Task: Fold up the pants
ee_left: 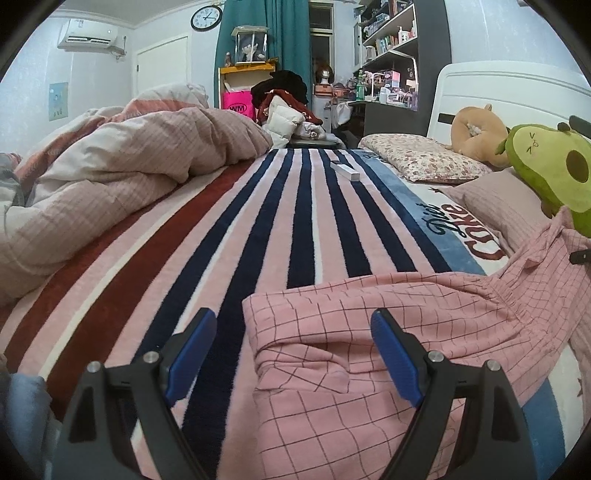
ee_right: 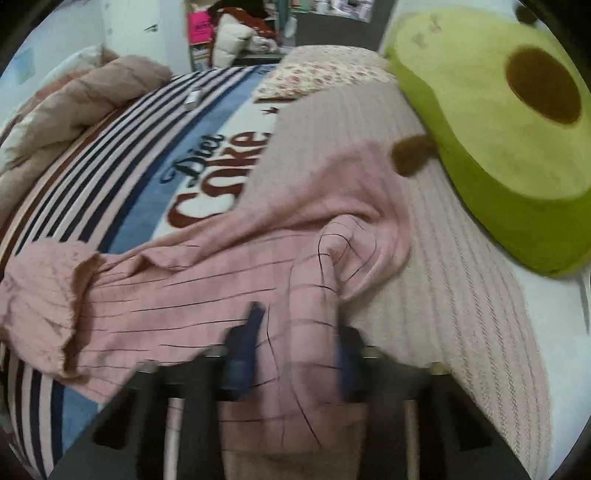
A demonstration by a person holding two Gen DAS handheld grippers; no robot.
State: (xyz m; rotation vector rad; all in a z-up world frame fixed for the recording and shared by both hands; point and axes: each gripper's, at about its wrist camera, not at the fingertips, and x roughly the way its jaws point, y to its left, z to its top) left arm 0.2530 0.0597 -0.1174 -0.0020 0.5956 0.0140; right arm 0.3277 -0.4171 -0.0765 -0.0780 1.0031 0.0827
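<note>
Here left gripper (ee_left: 293,325) jaws wide over pants (ee_left: 332,369); right gripper (ee_right: 295,332) blurred, seemingly clamping fabric.

Both views are evenly lit by soft indoor light with a cool, bluish cast, with no hard shadows or glare. The left wrist view is sharp from the pink checked pants (ee_left: 351,354) at the bottom to the wall clock (ee_left: 206,17) at the upper centre, though fisheye bending curves lines toward the dark corners. The right wrist view is smeared by motion blur throughout, worst along the bottom edge.
</note>
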